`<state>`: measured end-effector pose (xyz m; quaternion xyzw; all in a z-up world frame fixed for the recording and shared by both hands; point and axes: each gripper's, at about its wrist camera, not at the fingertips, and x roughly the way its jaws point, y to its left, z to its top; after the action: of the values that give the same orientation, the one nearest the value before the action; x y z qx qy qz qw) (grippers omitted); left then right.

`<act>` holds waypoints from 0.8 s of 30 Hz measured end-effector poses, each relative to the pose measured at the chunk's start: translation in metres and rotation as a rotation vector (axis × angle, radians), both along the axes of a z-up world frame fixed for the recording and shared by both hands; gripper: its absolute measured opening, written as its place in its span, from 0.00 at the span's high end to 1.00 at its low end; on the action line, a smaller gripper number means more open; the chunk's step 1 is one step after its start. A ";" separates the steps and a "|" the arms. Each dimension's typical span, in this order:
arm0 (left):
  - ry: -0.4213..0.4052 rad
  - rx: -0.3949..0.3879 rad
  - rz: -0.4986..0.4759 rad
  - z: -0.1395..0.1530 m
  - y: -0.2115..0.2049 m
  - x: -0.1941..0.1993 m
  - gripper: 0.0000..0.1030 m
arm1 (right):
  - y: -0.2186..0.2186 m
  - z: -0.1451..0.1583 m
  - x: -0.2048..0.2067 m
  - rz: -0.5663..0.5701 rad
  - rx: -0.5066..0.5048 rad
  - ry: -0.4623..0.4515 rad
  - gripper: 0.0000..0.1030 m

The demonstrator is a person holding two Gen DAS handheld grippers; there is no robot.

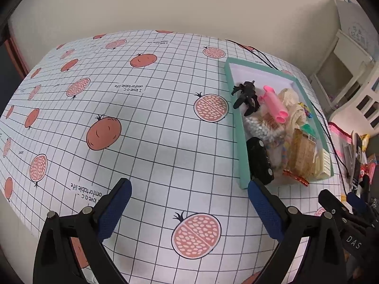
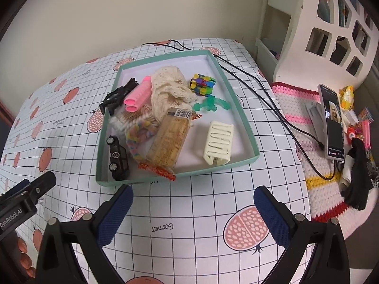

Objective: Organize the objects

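Observation:
A teal box lid (image 2: 246,123) (image 1: 240,146) lies on the table and holds the objects: a black toy car (image 2: 117,158) (image 1: 258,158), a black figure (image 2: 117,97) (image 1: 247,97), a pink roller (image 2: 137,94) (image 1: 274,105), cream lace cloth (image 2: 169,87), a colourful cube (image 2: 202,84), a teal toy (image 2: 212,103), a cream clip (image 2: 219,143) and a snack packet (image 2: 169,142) (image 1: 302,153). My right gripper (image 2: 193,213) hovers open just in front of the lid, nothing between its fingers. My left gripper (image 1: 189,209) is open over bare tablecloth, left of the lid.
The table wears a grid cloth with pomegranate prints (image 1: 146,127). Black cables (image 2: 272,94) run past the lid's right side. A crocheted mat (image 2: 317,184) at the right carries a phone (image 2: 332,123), a black glove (image 2: 358,177) and small items. A white shelf (image 2: 319,28) stands behind.

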<state>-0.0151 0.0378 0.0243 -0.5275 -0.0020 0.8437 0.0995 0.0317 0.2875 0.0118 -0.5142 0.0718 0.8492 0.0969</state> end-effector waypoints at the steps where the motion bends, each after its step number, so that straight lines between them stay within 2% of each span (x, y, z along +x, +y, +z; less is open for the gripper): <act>1: -0.005 0.014 -0.007 0.000 0.000 0.001 0.04 | 0.000 0.000 0.001 0.001 0.001 -0.001 0.00; 9: -0.011 0.052 -0.034 0.004 -0.004 0.012 0.04 | -0.003 0.001 0.008 0.007 0.018 -0.011 0.00; 13: -0.016 0.026 -0.038 0.003 -0.007 0.015 0.04 | -0.006 0.001 0.009 0.014 0.024 -0.014 0.00; 17: -0.060 0.083 -0.018 -0.002 -0.017 0.017 0.04 | -0.009 0.001 0.011 0.027 0.033 -0.018 0.00; 24: -0.039 0.001 -0.038 -0.004 -0.015 0.029 0.04 | -0.014 0.004 0.017 0.039 0.032 -0.014 0.00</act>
<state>0.0140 0.0229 0.0201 -0.5436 0.0058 0.8313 0.1155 0.0483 0.2739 0.0153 -0.5197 0.0476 0.8484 0.0891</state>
